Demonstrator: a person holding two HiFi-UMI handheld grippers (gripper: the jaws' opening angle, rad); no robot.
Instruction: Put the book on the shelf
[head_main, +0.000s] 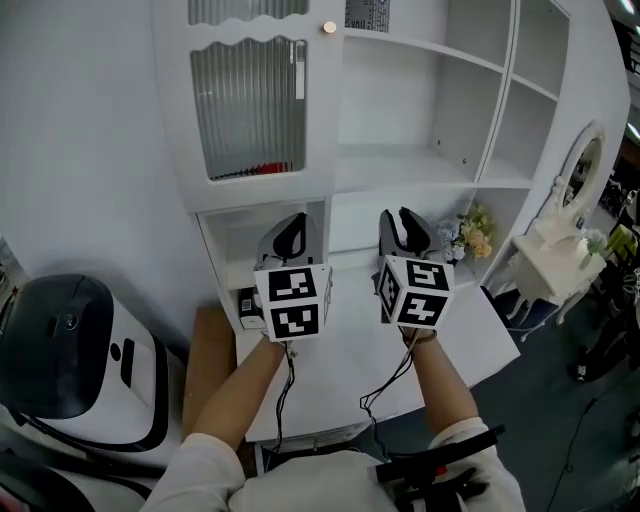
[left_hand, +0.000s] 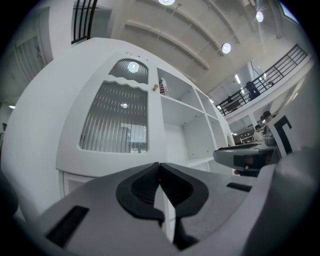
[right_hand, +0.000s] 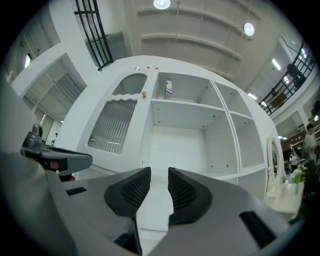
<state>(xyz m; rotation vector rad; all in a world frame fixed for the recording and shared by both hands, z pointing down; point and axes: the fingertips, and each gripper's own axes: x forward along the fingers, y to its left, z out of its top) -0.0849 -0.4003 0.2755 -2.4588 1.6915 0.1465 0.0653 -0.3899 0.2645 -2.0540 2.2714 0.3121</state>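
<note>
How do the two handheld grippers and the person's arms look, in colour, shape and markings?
The left gripper and right gripper have grey bodies with black ribbed pads. Each carries a white cube with black square markers and trails a thin black cable. The person wears light sleeves.

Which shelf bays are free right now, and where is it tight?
Free: the wide middle bay right of the ribbed-glass door, and the bare tabletop in front of it. Tight: the table's back right corner with flowers, and its left edge, where a small item lies by the left claw.
</note>
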